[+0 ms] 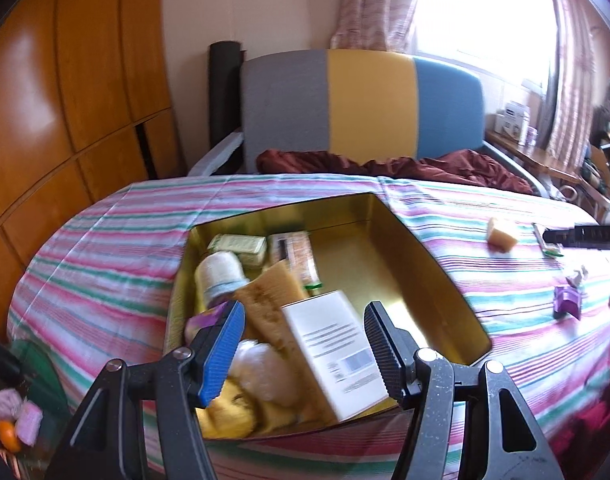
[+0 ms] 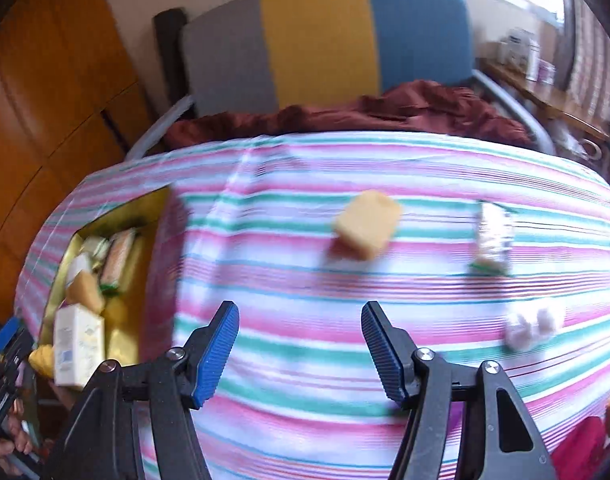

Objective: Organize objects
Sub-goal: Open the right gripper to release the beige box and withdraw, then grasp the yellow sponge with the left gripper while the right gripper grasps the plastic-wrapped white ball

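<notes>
Gold metal lines the open tin (image 1: 433,280) that is set on the striped cloth (image 1: 105,248), and the sorted things are kept in it: a white carton (image 1: 337,344) leaning on a tan sponge (image 1: 273,292), a pale roll (image 1: 221,276), two wrapped bars at the far wall, something fluffy and white, and something yellow at the near corner. They are crowded toward one side of the tin, so bare floor is left on the other, which is judged to be room for what still lies outside.

Above the near end of the tin the left gripper (image 1: 303,346) is held. Its jaws are parted, and although the carton is seen between them, the pads are not pressed on it; nothing is gripped.

Over bare cloth the right gripper (image 2: 301,350) is held, tilted downward, its jaws likewise parted and empty. It is aimed toward the loose things ahead: a yellow sponge block (image 2: 367,224), a wrapped packet (image 2: 493,236) to its right, and a small pale pinkish lump (image 2: 531,326) nearer by, too blurred to be named. A purple clip (image 1: 567,300) can be made out only from the left camera. All of these are well apart from the tin, so the sorting is judged to be partly done.

The sponge block is squarely ahead of the open jaws and may be the next thing taken. Being soft, it can probably be squeezed without harm.
</notes>
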### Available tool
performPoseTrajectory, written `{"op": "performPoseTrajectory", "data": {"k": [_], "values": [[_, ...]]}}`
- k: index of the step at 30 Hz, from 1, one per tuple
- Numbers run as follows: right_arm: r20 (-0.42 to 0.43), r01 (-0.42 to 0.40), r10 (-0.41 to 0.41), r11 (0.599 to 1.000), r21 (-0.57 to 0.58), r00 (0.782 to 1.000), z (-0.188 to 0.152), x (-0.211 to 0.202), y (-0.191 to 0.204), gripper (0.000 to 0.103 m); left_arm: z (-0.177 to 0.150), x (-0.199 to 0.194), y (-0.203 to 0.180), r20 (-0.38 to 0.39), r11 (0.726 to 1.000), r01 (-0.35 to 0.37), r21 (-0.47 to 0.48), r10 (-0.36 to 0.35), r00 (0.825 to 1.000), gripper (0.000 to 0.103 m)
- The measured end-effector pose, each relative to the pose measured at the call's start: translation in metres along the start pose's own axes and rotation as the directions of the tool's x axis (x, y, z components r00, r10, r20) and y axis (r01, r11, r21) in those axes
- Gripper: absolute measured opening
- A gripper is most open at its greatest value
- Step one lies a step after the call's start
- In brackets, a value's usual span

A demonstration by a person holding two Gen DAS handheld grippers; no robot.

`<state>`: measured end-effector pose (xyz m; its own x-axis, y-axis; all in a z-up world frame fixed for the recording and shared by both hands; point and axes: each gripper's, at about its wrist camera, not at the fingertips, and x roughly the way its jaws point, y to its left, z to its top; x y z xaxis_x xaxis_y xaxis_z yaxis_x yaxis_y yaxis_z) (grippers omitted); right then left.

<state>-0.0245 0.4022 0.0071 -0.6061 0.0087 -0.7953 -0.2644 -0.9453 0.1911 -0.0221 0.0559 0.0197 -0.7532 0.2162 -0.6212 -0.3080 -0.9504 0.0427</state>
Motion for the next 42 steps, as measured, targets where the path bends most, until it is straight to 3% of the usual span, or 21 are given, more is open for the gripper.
{"op": "performPoseTrajectory", "data": {"k": [5,9,13,17,25,28,37,40,42], "values": [[0.056,0.134,-0.146,0.975,0.178,0.988,0.017,-0.008,-0.084,0.065,0.011,0.002,-0.029,0.005,0.997,0.059,0.044,-0.059,0.998,0.063],[0.085,0.183,-0.234,0.900,0.395,0.968,0.008,-0.015,-0.153,0.065,0.020,0.006,-0.062,-0.001,0.988,0.121,0.095,-0.121,0.993,0.063],[0.102,0.078,-0.181,0.774,0.629,0.978,-0.008,-0.023,-0.202,0.065,0.027,0.015,-0.101,-0.028,0.973,0.183,0.144,-0.181,0.983,0.063],[0.072,0.040,-0.125,0.719,0.694,0.989,-0.016,-0.017,-0.217,0.065,0.032,0.028,-0.142,-0.077,0.952,0.251,0.173,-0.241,0.967,0.063],[0.020,0.026,-0.057,0.693,0.720,0.998,-0.022,-0.001,-0.222,0.065,0.041,0.061,-0.206,-0.184,0.925,0.326,0.194,-0.292,0.939,0.063],[-0.014,0.029,-0.026,0.698,0.715,1.000,-0.022,0.008,-0.220,0.065,0.047,0.076,-0.220,-0.211,0.925,0.330,0.190,-0.290,0.933,0.069],[-0.076,0.048,0.005,0.728,0.684,0.997,-0.021,0.022,-0.214,0.065,0.075,0.130,-0.251,-0.259,0.931,0.301,0.205,-0.245,0.934,0.075],[-0.085,0.058,0.002,0.725,0.687,0.996,-0.021,0.023,-0.216,0.065,0.081,0.148,-0.267,-0.269,0.913,0.319,0.255,-0.250,0.930,0.082],[-0.085,0.053,0.009,0.720,0.692,0.996,-0.021,0.024,-0.217,0.065,0.085,0.161,-0.278,-0.268,0.903,0.304,0.303,-0.225,0.937,0.083]]}}
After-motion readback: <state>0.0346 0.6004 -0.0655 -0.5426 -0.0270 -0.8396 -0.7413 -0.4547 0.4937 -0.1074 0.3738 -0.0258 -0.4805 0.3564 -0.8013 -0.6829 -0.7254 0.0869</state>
